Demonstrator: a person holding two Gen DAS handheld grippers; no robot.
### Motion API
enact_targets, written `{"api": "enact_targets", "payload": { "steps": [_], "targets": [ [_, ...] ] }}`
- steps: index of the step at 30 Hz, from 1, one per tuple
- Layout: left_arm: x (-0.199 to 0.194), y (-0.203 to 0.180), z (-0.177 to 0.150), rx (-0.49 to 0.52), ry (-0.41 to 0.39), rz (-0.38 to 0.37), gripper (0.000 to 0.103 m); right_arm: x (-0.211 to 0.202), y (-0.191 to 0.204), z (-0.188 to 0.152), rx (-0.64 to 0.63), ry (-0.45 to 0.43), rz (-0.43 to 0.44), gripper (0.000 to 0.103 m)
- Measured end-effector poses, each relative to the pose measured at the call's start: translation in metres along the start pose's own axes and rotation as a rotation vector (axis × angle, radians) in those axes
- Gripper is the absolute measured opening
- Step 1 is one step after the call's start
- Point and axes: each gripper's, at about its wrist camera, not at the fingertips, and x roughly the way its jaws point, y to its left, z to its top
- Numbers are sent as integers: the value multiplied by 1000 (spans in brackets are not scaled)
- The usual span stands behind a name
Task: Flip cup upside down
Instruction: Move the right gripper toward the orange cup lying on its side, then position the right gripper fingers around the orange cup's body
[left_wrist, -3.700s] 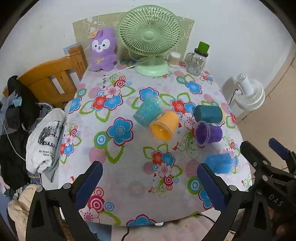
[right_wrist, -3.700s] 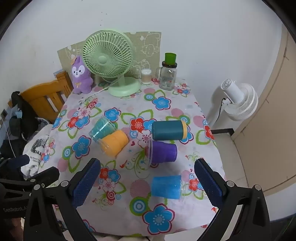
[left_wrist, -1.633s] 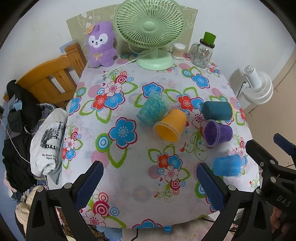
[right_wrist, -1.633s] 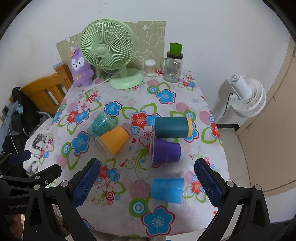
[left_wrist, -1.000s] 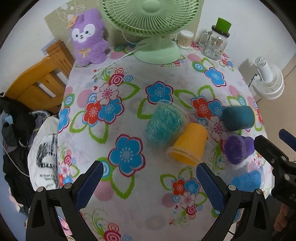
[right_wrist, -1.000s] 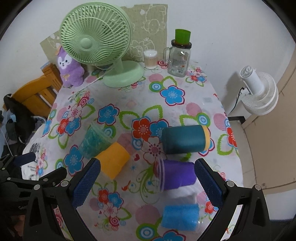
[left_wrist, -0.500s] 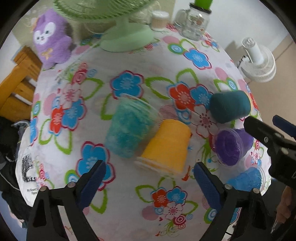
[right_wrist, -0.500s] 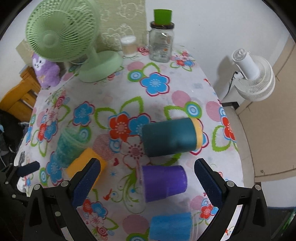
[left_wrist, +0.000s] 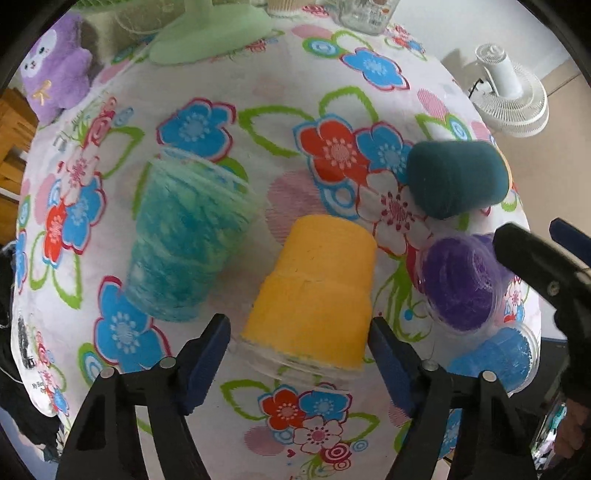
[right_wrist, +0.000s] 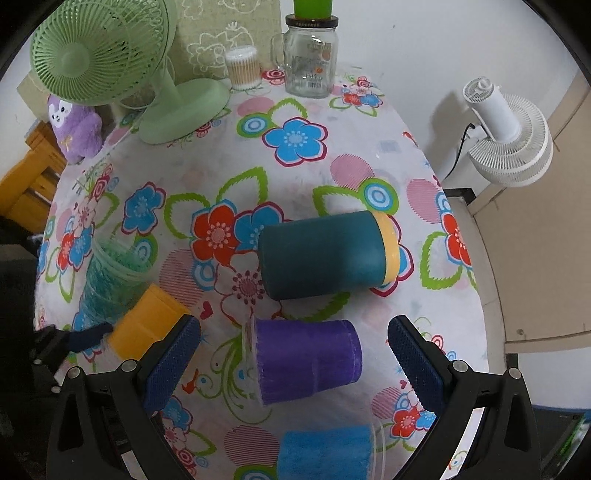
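Several cups lie on their sides on the flowered tablecloth (left_wrist: 280, 92). My left gripper (left_wrist: 299, 350) is open, its blue pads on either side of the orange cup (left_wrist: 314, 291), rim end toward me. A teal glitter cup (left_wrist: 184, 243) lies left of it, a dark teal cup (left_wrist: 454, 181) and a purple cup (left_wrist: 458, 284) to the right. My right gripper (right_wrist: 295, 362) is open, its pads flanking the purple cup (right_wrist: 306, 358). The dark teal cup (right_wrist: 325, 254) lies beyond it, a blue cup (right_wrist: 325, 454) below it, the orange cup (right_wrist: 147, 325) to the left.
A green table fan (right_wrist: 103, 55), a purple plush (right_wrist: 75, 125), a cotton swab jar (right_wrist: 242, 68) and a glass jar with green lid (right_wrist: 310, 55) stand at the table's back. A white floor fan (right_wrist: 509, 140) stands right of the table, a wooden chair (right_wrist: 26, 184) left.
Both grippers have moved forward and down toward the table. The left one now straddles the orange cup, the right one the purple cup. The cups have not moved.
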Motion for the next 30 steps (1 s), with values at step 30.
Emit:
{"api": "enact_targets", "payload": {
  "steps": [30],
  "targets": [
    [-36, 33, -112, -371, -119, 59, 76, -35, 69, -47, -278, -14, 84, 102]
  ]
}}
